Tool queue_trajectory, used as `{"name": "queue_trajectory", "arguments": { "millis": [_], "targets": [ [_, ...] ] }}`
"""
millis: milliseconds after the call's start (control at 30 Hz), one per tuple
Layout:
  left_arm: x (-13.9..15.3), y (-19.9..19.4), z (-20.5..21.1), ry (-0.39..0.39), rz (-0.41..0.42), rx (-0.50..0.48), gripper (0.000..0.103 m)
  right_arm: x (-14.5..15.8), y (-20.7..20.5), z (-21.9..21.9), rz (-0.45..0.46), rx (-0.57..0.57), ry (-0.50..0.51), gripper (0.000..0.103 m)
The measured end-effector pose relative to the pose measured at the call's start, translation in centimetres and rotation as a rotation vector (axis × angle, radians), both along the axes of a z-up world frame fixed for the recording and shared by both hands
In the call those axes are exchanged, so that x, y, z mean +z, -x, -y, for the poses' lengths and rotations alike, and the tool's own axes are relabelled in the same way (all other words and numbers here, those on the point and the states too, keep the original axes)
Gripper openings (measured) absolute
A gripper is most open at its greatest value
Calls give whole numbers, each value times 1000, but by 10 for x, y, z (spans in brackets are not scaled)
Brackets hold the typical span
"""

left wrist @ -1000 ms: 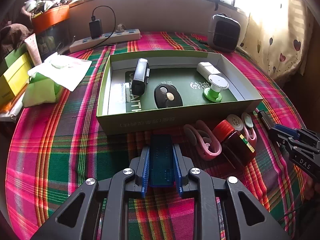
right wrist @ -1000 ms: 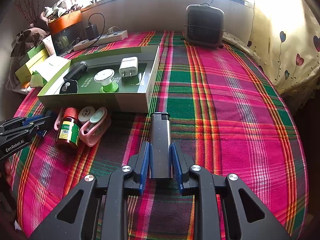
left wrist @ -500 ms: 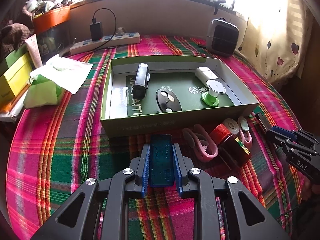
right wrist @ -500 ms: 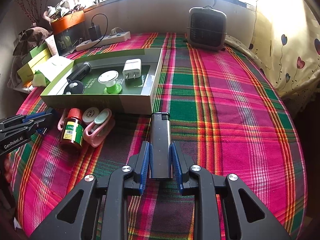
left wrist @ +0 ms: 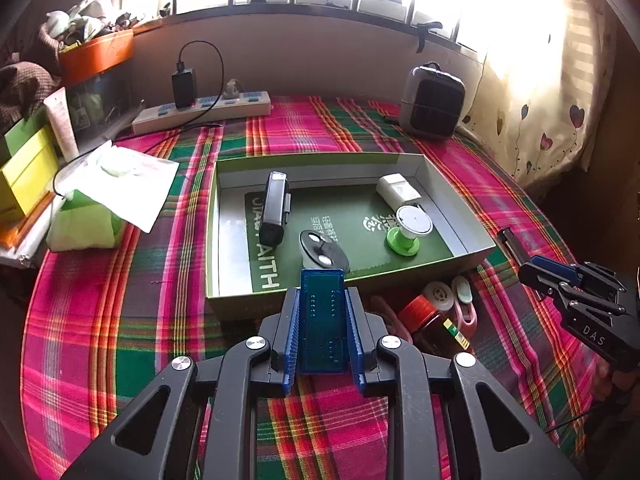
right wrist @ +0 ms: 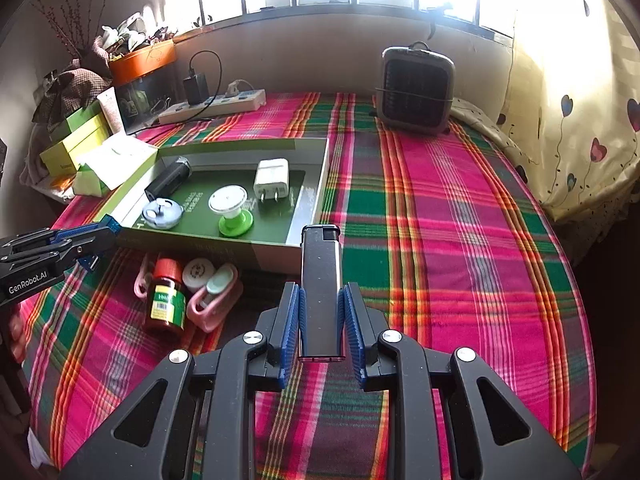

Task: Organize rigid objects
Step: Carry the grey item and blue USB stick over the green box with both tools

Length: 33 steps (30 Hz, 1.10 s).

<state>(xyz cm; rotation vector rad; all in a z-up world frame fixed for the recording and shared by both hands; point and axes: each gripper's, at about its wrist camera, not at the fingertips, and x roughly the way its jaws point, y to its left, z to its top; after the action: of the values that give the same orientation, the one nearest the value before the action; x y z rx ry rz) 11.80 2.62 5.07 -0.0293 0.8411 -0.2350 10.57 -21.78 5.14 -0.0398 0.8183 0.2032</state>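
Observation:
My left gripper (left wrist: pixel 323 312) is shut on a translucent blue box (left wrist: pixel 322 320), held above the near wall of the green tray (left wrist: pixel 476 254). My right gripper (right wrist: pixel 321 308) is shut on a grey lighter (right wrist: pixel 321 288), held near the tray's right corner (right wrist: pixel 280 252). In the tray lie a black flashlight (left wrist: pixel 274 208), a black key fob (left wrist: pixel 322 254), a white charger (left wrist: pixel 398 190) and a white-and-green knob (left wrist: pixel 410 228). In front of the tray lie a red-capped brown bottle (right wrist: pixel 166 296), a white round cap (right wrist: pixel 198 272) and pink clips (right wrist: pixel 214 300).
A grey heater (right wrist: pixel 416 88) stands at the back right. A power strip (left wrist: pixel 204 110) with a charger lies at the back. A tissue pack (left wrist: pixel 92 216) and yellow-green boxes (left wrist: pixel 24 172) sit left of the tray. A plaid cloth (right wrist: pixel 460 240) covers the table.
Both grippers have risen and moved forward toward the tray, each still holding its object. The blue box now overlaps the tray's near wall in view.

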Motion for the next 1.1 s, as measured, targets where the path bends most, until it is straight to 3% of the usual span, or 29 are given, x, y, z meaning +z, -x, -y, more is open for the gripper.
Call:
{"name": "queue_trajectory", "arguments": {
  "millis": [533, 1100],
  "targets": [
    [3, -51, 11, 37, -4, -39, 21, 11, -46, -22, -11, 44, -22, 24],
    [-10, -94, 24, 49, -42, -77, 21, -4, -84, -44, -69, 73, -4, 24]
  ]
}}
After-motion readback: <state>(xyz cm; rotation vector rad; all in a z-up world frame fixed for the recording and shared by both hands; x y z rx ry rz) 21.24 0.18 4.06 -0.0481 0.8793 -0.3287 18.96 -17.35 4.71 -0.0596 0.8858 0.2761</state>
